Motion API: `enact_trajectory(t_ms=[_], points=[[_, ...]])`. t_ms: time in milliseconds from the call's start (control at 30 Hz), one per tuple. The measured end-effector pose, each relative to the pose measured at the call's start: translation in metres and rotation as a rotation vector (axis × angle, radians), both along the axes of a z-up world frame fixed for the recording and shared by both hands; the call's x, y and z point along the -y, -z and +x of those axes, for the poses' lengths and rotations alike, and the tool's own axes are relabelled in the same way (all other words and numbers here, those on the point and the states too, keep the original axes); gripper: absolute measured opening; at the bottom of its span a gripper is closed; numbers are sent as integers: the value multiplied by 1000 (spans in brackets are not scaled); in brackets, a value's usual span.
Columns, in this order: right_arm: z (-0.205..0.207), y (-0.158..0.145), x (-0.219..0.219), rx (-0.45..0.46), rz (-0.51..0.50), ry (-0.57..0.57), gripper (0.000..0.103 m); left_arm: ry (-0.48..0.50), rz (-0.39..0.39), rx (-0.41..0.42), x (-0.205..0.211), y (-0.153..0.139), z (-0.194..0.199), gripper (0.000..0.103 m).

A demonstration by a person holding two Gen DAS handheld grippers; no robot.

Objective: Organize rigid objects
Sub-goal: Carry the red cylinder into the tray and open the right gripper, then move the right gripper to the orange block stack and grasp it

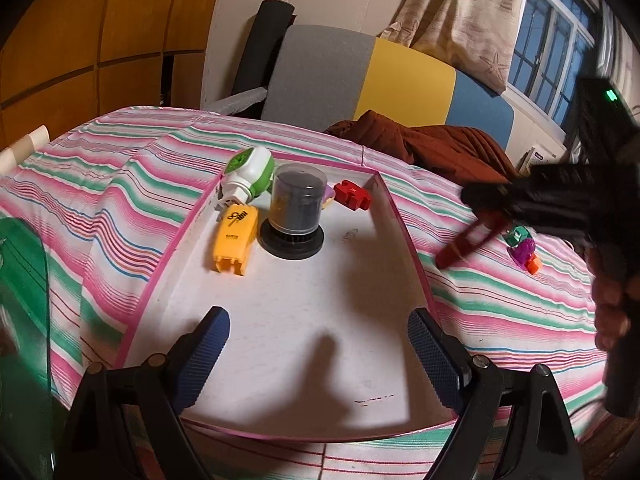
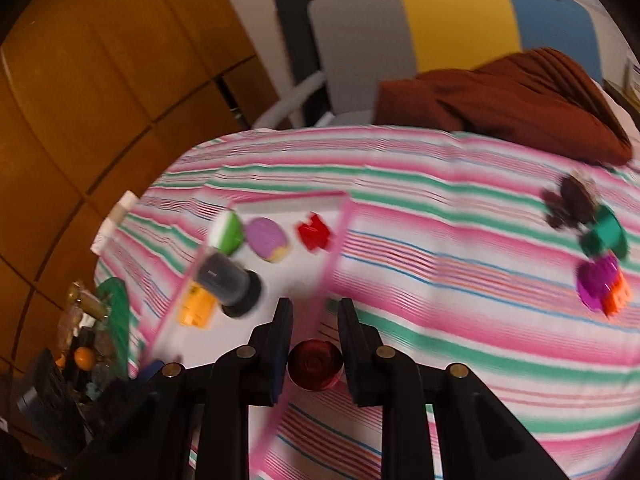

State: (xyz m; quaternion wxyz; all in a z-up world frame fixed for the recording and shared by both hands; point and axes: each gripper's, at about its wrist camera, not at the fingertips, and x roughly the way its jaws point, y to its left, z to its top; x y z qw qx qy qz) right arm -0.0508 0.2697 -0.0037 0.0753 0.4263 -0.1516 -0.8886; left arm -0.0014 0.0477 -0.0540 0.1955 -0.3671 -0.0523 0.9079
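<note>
Now our right tool (image 2: 315, 340) squeezes a dark red tube (image 2: 315, 364) above the striped bed (image 2: 440, 300), beside the pink-rimmed tray (image 1: 404, 236). Our left tool (image 1: 318, 356) hangs wide apart over the tray, gripping nothing. A yellow block (image 1: 234, 240), dark jar (image 1: 294, 212) and red brick (image 1: 352, 195) sit inside.

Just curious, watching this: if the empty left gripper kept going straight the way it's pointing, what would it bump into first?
Probably the bare white floor of the pink-edged tray: the left gripper points down over it, jaws open. Beyond that stands the dark cylindrical container, though depth is hard to judge.
</note>
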Motion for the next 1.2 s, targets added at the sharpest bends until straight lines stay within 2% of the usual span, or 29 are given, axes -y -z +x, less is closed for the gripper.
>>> enact_trajectory(t_ms=[200,267,433,567,667,833,1000,1200], points=[[-35,-1,33,21,-13,-50,22,-8,8,6,9,0,-1,91],[-46,4,44,36,-4,-74,17,-14,10,5,13,0,-1,91],[-70,21,63,93,89,-102,17,-27,17,17,20,3,-2,92],[-83,26,60,98,119,-59,18,-30,17,21,22,4,-1,92],[-78,20,57,80,90,-55,18,-35,19,21,24,4,0,92],[-57,15,64,51,180,-99,19,-44,23,38,25,8,-2,92],[-42,11,52,41,161,-77,24,-37,17,37,21,7,3,94],[-20,6,29,21,174,-17,24,-25,10,30,14,3,9,97]])
